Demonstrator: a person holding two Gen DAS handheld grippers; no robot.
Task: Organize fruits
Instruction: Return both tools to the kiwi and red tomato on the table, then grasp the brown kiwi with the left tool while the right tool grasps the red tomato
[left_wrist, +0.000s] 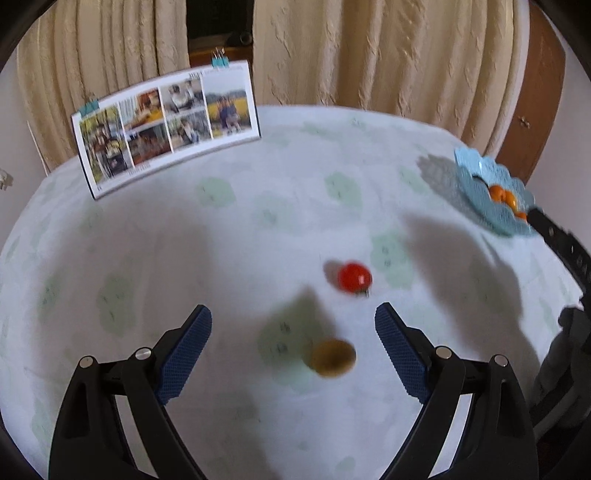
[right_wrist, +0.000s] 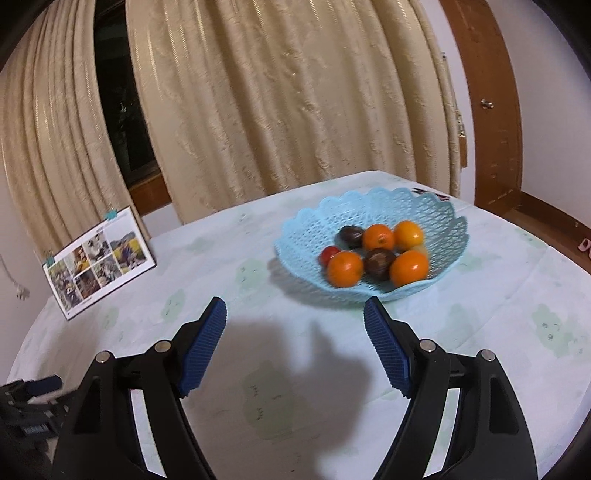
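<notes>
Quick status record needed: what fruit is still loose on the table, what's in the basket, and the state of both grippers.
loose fruit: red tomato and a brownish-yellow fruit, both on the tablecloth
basket: blue basket holds four oranges, two dark fruits and one small red fruit
left gripper: open, empty, brownish-yellow fruit between its fingers
right gripper: open, empty, facing the basket

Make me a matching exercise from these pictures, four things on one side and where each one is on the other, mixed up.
1. oranges
2. brown fruit
3. red tomato
4. photo card

A. standing at the table's far edge by the curtain
B. on the cloth, between the left gripper's open fingers
C. in the blue basket
D. on the cloth, beyond the fingertips

Pairs: 1-C, 2-B, 3-D, 4-A
</notes>
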